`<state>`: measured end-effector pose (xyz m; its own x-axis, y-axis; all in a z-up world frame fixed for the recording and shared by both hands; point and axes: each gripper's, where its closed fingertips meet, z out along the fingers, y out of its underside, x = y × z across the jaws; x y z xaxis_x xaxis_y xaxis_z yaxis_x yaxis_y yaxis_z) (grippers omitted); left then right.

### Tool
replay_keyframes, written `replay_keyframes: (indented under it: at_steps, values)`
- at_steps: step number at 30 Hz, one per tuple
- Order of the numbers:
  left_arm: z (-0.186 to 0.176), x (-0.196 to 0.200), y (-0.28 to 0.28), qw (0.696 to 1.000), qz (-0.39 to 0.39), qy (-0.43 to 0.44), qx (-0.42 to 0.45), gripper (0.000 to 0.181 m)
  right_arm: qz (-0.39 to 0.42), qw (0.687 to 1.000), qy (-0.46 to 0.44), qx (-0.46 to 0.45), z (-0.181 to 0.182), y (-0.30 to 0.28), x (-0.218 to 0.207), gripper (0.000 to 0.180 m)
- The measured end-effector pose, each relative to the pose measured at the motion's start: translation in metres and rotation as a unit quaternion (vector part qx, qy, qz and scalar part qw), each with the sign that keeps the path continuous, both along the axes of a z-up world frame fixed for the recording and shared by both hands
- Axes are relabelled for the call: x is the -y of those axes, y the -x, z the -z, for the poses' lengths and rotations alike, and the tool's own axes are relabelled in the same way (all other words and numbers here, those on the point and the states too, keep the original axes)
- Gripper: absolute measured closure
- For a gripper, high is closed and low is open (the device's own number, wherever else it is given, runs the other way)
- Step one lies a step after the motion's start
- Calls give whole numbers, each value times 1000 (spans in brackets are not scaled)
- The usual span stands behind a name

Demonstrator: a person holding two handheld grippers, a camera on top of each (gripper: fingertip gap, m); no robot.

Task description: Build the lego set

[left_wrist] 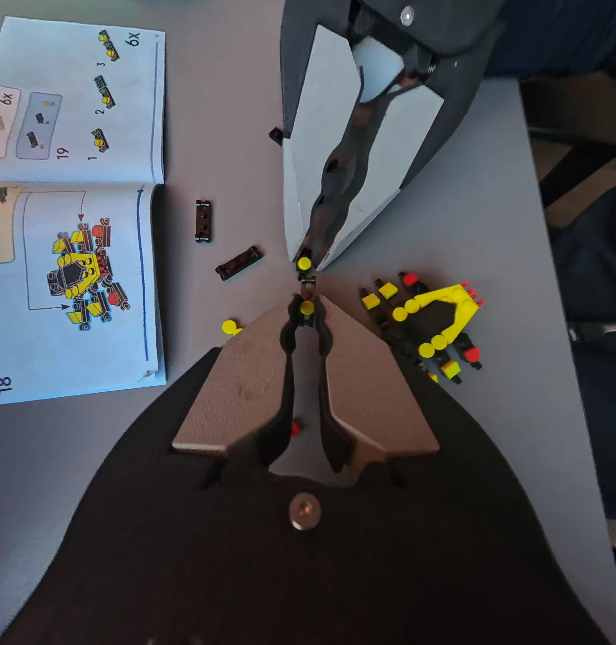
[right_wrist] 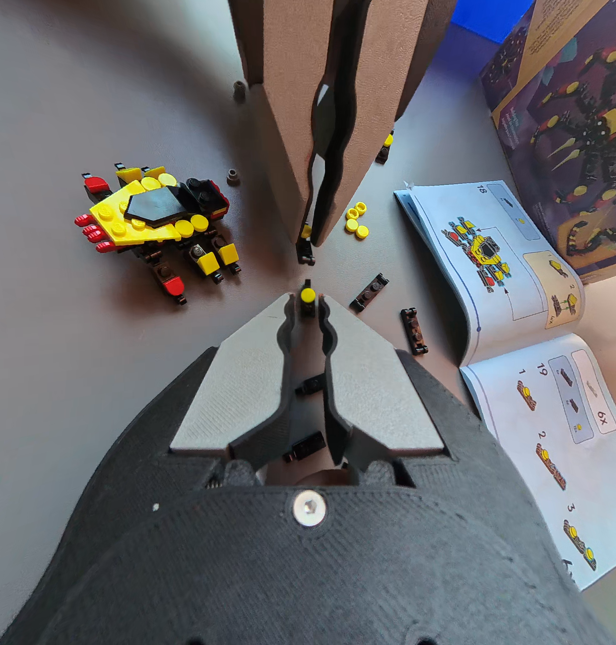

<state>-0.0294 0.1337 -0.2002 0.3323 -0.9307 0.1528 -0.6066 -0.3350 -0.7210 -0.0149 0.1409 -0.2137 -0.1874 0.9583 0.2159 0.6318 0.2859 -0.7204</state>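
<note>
Left wrist view: left gripper (left_wrist: 307, 311) clamped on a small dark piece w/ yellow stud (left_wrist: 307, 308); right gripper (left_wrist: 307, 261) opposite, tip to tip. Spider body (left_wrist: 435, 319) just right of them on grey table (left_wrist: 509, 453); open booklet (left_wrist: 72, 209) far left.

Right wrist view: right gripper (right_wrist: 307, 299) clamped on its own yellow-topped piece (right_wrist: 307, 296). Only here: loose yellow rounds (right_wrist: 357, 220) & set box (right_wrist: 571, 122).

The left gripper (left_wrist: 307, 309) has a black printed body, tan wedge fingers (left_wrist: 243, 391) and a silver screw (left_wrist: 305, 511). The right gripper (right_wrist: 307, 300) matches, with grey fingers (right_wrist: 240, 387).
</note>
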Motion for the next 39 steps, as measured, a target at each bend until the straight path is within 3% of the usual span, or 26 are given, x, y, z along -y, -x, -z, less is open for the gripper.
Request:
replay_keyframes:
  at_steps: [11, 15, 26, 31, 39]
  values:
    - [-7, 1, -5, 999, 12, -42, -3, 176, -3, 996, 72, -59, -21, 8, 8, 162]
    - [-11, 2, -9, 998, 17, -54, 0, 177, -6, 995, 74, -66, -24, 9, 11, 172]
    - [-14, 4, -11, 997, 20, -69, 0, 176, -11, 992, 94, -80, -29, 9, 11, 174]
    - [-15, 1, -9, 997, 11, -79, -5, 161, -12, 991, 99, -86, -32, 9, 11, 174]
    - [-15, 3, -11, 996, 26, -90, -3, 175, -9, 990, 110, -93, -34, 9, 10, 174]
